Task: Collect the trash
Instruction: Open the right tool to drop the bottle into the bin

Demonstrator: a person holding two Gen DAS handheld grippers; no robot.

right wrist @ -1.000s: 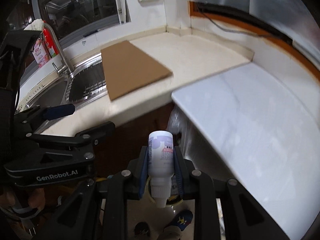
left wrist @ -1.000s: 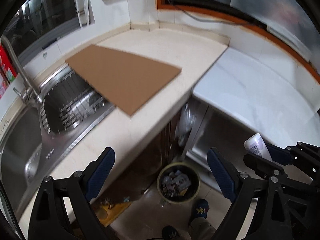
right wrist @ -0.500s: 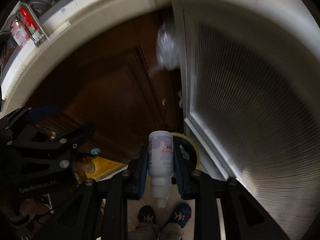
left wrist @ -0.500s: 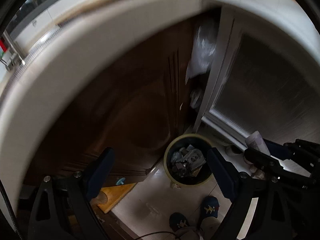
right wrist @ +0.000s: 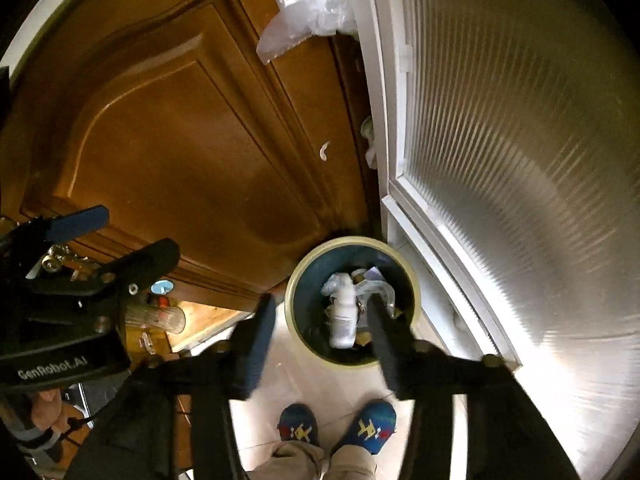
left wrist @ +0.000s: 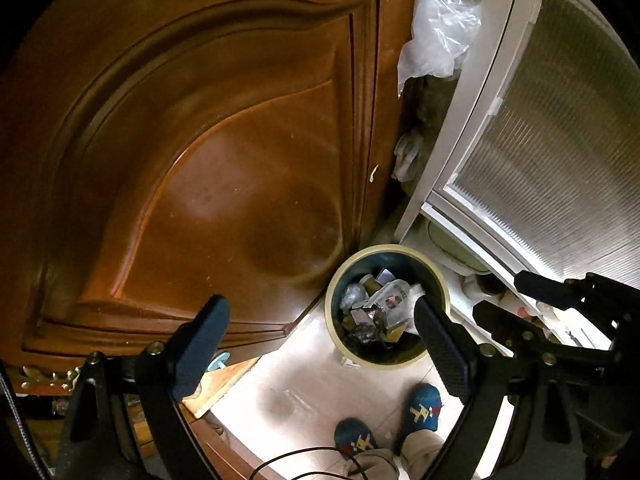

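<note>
The right gripper is standing with its fingers apart, having just been opening, and nothing is clamped between them now. The small white bottle is showing in the gap between those fingers but below them, blurred, apparently dropping or already lying on the heap inside the bin. I judge the gripper is aiming steeply down over the bin so that the bottle lands inside, not on the floor tiles.

The left gripper is also hanging with its fingers wide apart and holding nothing; it seems to be idling beside the right one, off to the side nearer the brown cabinet door.

The bin is sitting on the floor in the corner where the cabinet door meets the white ribbed-glass door, already well filled with wrappers and a clear plastic bottle. The person's blue slippers are standing just in front of it. A crumpled plastic bag is hanging in the gap between the two doors above.
</note>
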